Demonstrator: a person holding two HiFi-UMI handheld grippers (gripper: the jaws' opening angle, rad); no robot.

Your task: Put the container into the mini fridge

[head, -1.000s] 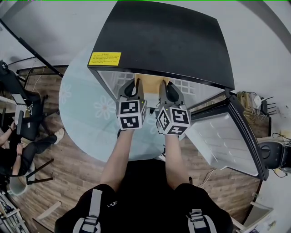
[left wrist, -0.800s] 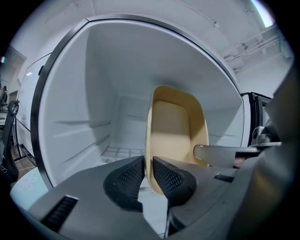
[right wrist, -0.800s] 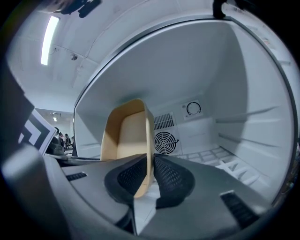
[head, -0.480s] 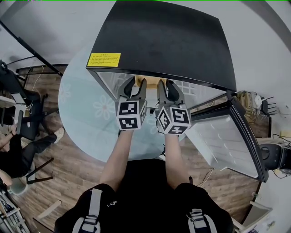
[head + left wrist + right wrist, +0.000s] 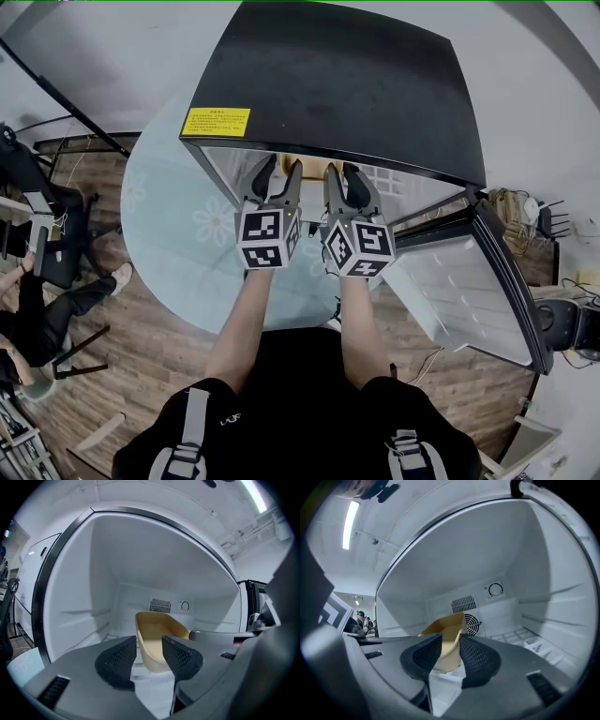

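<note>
L gripper [image 5: 149, 646]: jaws wide, just been opening. Near rim of container sits in the gap, pads off it.
Container [image 5: 157, 631]: tan open tub, empty, set down inside mini fridge [image 5: 93, 573]. Prob. light, thin-walled, fairly stiff, smooth. Best hold: side rims, one per gripper.
R gripper [image 5: 451, 644]: jaws wide, just been opening. Rim between them, not pinched.

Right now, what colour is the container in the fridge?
The container is pale yellowish tan, plain with no pattern. The left gripper view shows it best.
</note>
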